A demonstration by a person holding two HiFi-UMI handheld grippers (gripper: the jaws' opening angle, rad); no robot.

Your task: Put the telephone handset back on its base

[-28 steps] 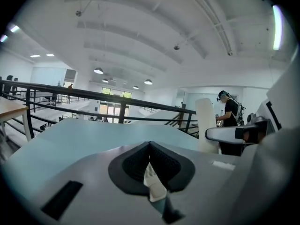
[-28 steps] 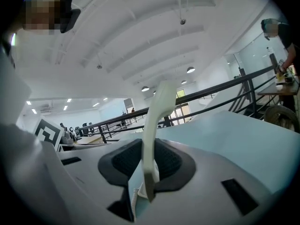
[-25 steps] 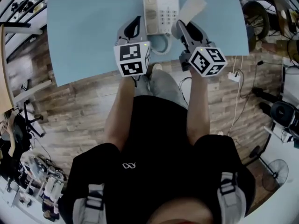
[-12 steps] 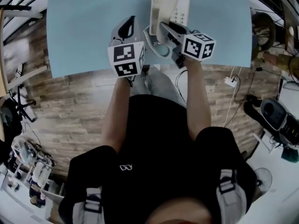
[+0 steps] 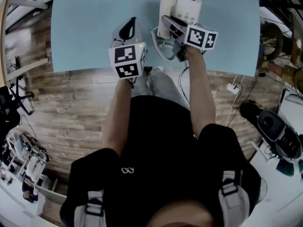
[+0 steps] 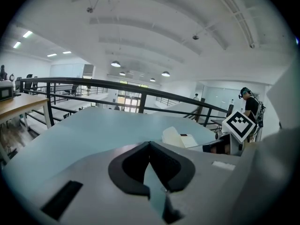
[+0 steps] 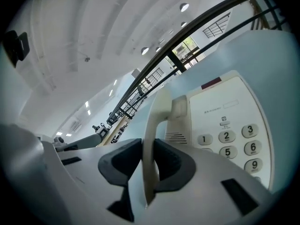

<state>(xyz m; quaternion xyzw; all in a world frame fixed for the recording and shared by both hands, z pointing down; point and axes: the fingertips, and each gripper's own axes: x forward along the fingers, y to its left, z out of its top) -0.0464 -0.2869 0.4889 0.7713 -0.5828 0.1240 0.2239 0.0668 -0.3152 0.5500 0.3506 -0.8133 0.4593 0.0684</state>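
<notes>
Currently one handset (image 7: pixel 157 111) (pointing away, along one base (image 7: pixel 229 116)) is clamped by the right gripper (image 7: pixel 149 161); the left gripper (image 6: pixel 150 165) is closed, empty.

open-plan lab hall with a railed edge
arched white ceiling (image 6: pixel 150 27) with pendant lamps (image 6: pixel 116 64), a black railing (image 6: pixel 117 84), plank floor (image 5: pixel 71 103), a pale blue worktable (image 5: pixel 85 27), gear (image 5: pixel 276 126) along the edges.
</notes>
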